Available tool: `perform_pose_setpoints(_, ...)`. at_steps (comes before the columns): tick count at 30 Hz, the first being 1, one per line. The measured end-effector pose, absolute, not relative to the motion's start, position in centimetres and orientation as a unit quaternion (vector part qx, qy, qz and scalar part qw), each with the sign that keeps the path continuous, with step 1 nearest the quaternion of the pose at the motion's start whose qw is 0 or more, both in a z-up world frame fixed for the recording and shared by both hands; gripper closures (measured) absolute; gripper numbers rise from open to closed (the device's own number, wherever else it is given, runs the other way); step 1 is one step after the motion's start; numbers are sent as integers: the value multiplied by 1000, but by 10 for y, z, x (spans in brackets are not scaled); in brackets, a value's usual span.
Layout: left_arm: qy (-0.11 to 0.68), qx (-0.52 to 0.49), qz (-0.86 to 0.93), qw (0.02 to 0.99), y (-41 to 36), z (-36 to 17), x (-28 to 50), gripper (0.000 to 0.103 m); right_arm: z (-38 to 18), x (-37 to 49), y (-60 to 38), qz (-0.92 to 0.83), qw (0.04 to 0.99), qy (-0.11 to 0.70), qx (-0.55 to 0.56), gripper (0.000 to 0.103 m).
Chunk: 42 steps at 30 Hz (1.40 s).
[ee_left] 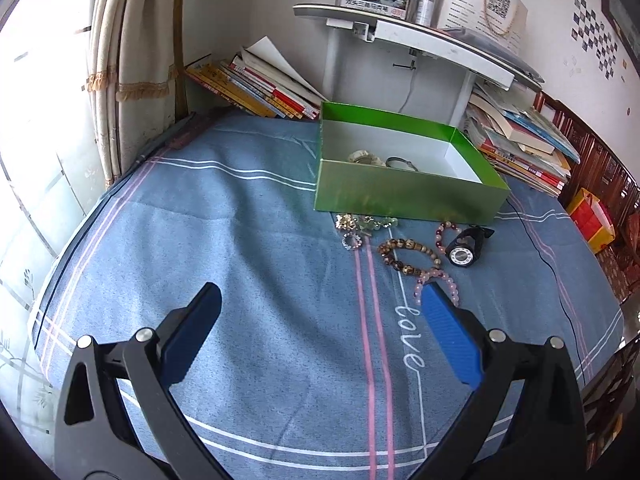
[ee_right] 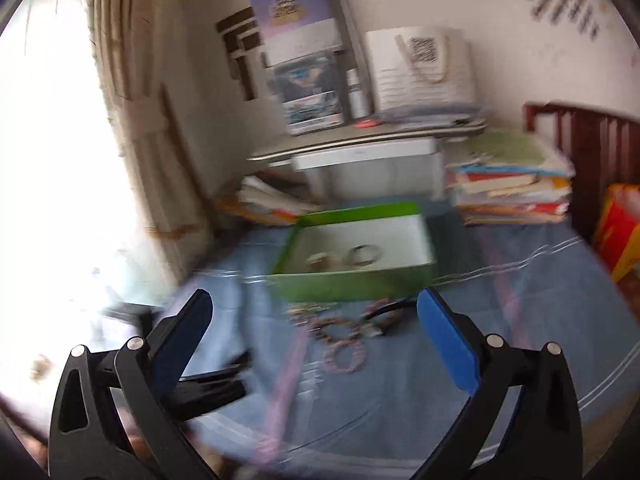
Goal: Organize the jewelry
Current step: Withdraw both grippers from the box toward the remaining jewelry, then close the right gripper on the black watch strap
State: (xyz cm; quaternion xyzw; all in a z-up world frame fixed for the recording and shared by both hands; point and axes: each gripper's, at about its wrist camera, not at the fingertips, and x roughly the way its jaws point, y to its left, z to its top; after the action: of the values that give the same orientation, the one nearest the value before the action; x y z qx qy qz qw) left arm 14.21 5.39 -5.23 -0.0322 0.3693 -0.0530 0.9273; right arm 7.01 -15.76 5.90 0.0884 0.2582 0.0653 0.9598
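White cursive "love" (ee_left: 408,336) is stitched on the blue striped bedsheet (ee_left: 248,248) just inside the left gripper (ee_left: 320,300), whose blue-padded fingers stand wide apart, holding nothing. Ahead of its right finger lie beaded bracelets (ee_left: 404,254) and a black round-dial watch (ee_left: 464,250) — before the open green cardboard box (ee_left: 400,196). Bare sheet stretches leftward to the bed edge. The right gripper (ee_right: 316,308) — spread, empty — faces the blurred box.

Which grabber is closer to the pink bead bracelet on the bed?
Left. The left gripper has one blue fingertip right beside the pink bead bracelet. The right gripper hangs farther back, the bracelet lying ahead between its open fingers. Both are open and empty.
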Motion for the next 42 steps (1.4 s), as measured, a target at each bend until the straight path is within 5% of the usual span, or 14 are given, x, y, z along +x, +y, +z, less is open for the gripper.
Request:
perform_pose_setpoints(8, 357, -4, -62, 932, 28, -61, 140, 4, -56, 98, -158, 15, 959, 280, -43, 3)
perform_pose_setpoints(19, 366, 12, -74, 928, 8, -77, 165, 5, -84, 139, -175, 48, 954, 294, -26, 6)
perform_pose_setpoints(21, 367, 10, -73, 927, 8, -77, 170, 5, -87, 154, -175, 71, 944, 320, -33, 23)
perform_pose_setpoints(24, 372, 4, -70, 926, 10, -79, 180, 5, -97, 181, -171, 92, 928, 358, -52, 35)
perform_pose_setpoints(34, 398, 22, -70, 914, 3, -96, 206, 5, -127, 235, -148, 146, 890, 420, -104, 50)
perform_pose_setpoints(39, 408, 31, -81, 909, -1, -103, 212, 5, -138, 238, -144, 156, 877, 441, -108, 94)
perform_pose_setpoints(42, 413, 35, -94, 905, -7, -106, 212, 7, -128, 231, -153, 157, 887, 427, -82, 95)
